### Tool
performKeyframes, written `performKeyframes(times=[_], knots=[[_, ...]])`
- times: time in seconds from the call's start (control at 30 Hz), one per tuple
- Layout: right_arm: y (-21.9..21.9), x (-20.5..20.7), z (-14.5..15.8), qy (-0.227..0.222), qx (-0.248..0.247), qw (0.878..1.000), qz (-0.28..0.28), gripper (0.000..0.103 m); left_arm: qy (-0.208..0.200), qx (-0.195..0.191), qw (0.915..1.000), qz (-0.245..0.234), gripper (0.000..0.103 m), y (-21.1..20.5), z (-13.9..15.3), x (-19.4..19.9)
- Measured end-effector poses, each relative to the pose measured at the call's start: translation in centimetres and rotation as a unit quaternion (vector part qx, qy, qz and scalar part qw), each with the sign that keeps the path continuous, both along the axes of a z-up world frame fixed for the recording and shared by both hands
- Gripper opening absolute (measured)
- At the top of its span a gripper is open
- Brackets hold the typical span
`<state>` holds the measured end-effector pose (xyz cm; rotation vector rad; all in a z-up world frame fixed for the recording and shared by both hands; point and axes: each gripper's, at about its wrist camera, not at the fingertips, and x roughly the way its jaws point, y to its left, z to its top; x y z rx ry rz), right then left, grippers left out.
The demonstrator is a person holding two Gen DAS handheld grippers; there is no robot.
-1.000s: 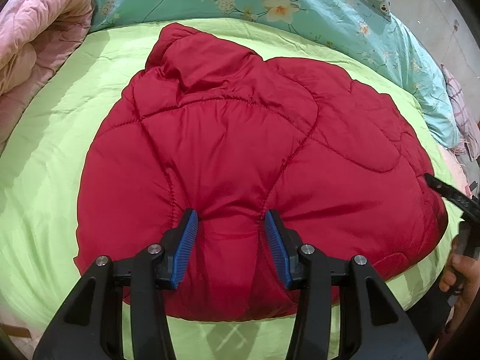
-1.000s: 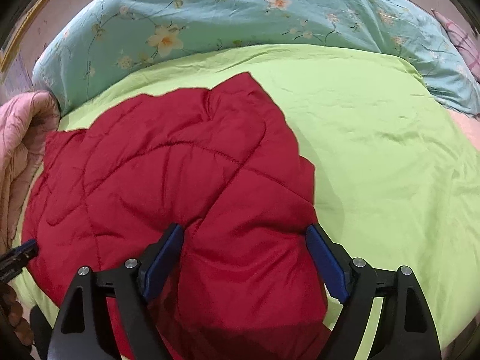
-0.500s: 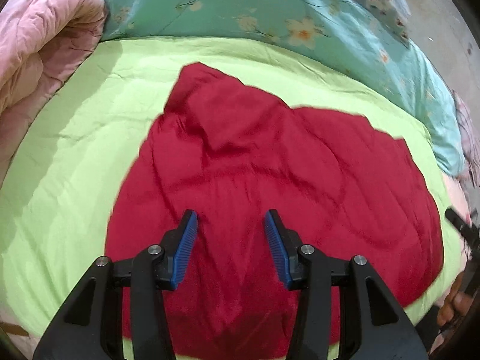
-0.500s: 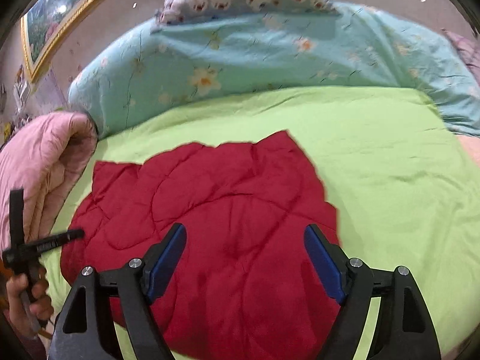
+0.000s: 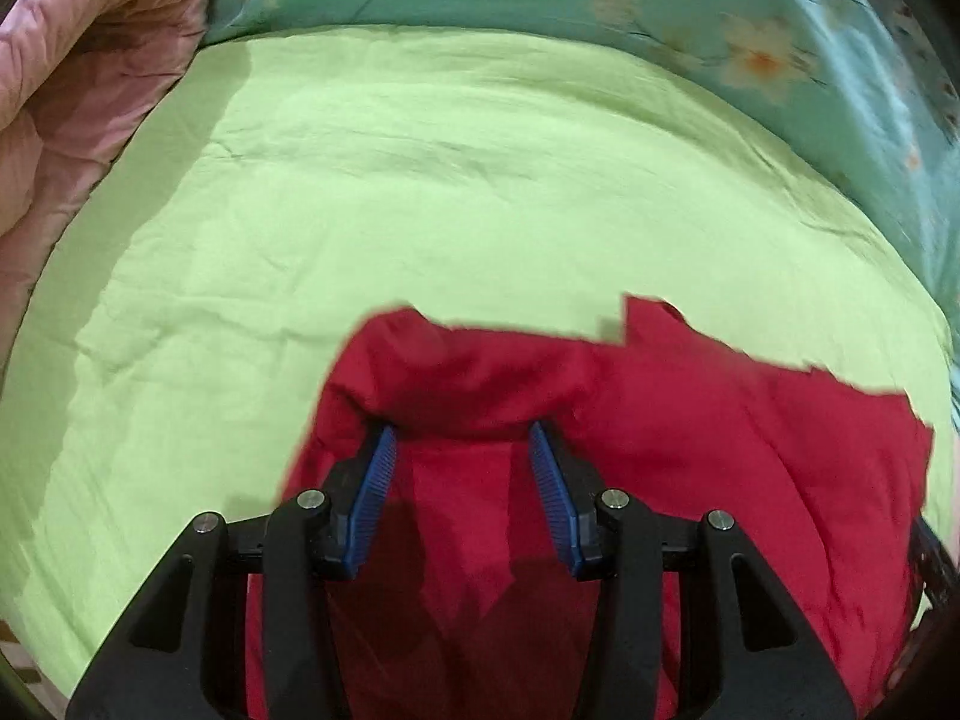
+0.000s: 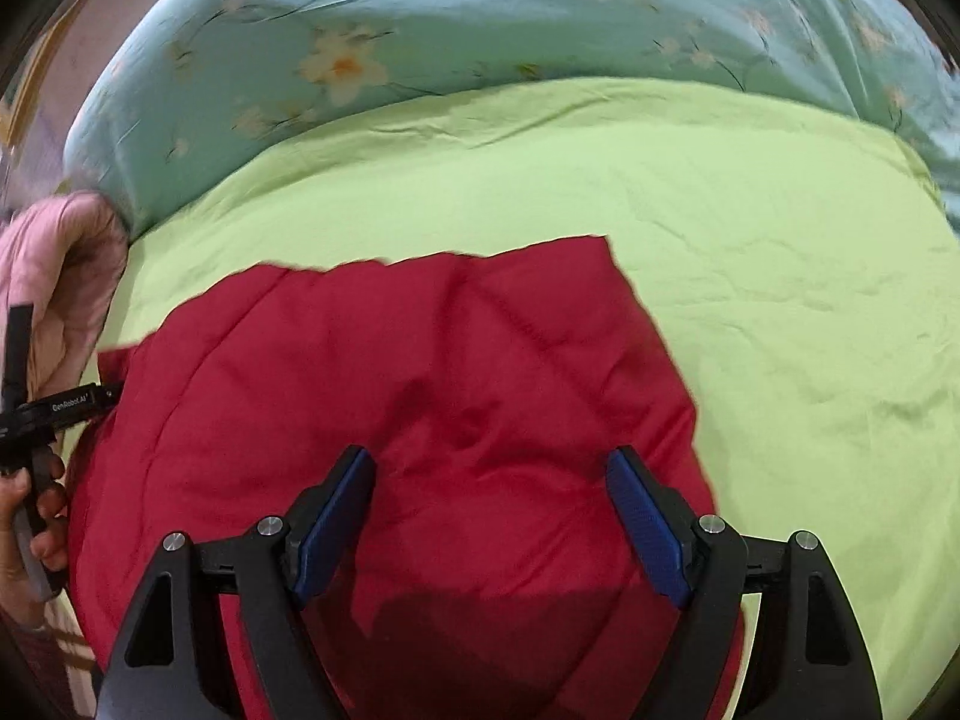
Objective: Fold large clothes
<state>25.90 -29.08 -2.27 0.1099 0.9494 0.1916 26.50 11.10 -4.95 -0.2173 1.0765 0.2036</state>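
Observation:
A red quilted jacket (image 5: 690, 420) lies on the lime-green bed sheet (image 5: 420, 210). In the left wrist view a bunched fold of it drapes over the tips of my left gripper (image 5: 461, 447), whose blue pads (image 5: 375, 498) stand apart with red fabric between them. In the right wrist view the jacket (image 6: 390, 372) spreads flat under my right gripper (image 6: 489, 498), whose pads (image 6: 648, 528) are wide apart above it. The left gripper's handle and the hand holding it show at the left edge of the right wrist view (image 6: 36, 420).
A teal floral duvet (image 6: 420, 30) runs along the far side of the bed. A pink quilt (image 5: 78, 72) is bunched at the left. The green sheet (image 6: 780, 240) stretches to the right of the jacket.
Both grippers have pulled back toward the near edge and the jacket now sits lower in both views. A fold of it has bunched over the left gripper's tips.

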Motion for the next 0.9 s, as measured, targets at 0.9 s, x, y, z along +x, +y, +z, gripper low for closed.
performKeyframes(times=[0.9], knots=[[2.0, -18.0, 5.0, -0.089, 0.047, 0.994, 0.037, 0.081, -0.089, -0.072, 0.9886, -0.099, 0.063, -4.2, 4.2, -21.4]])
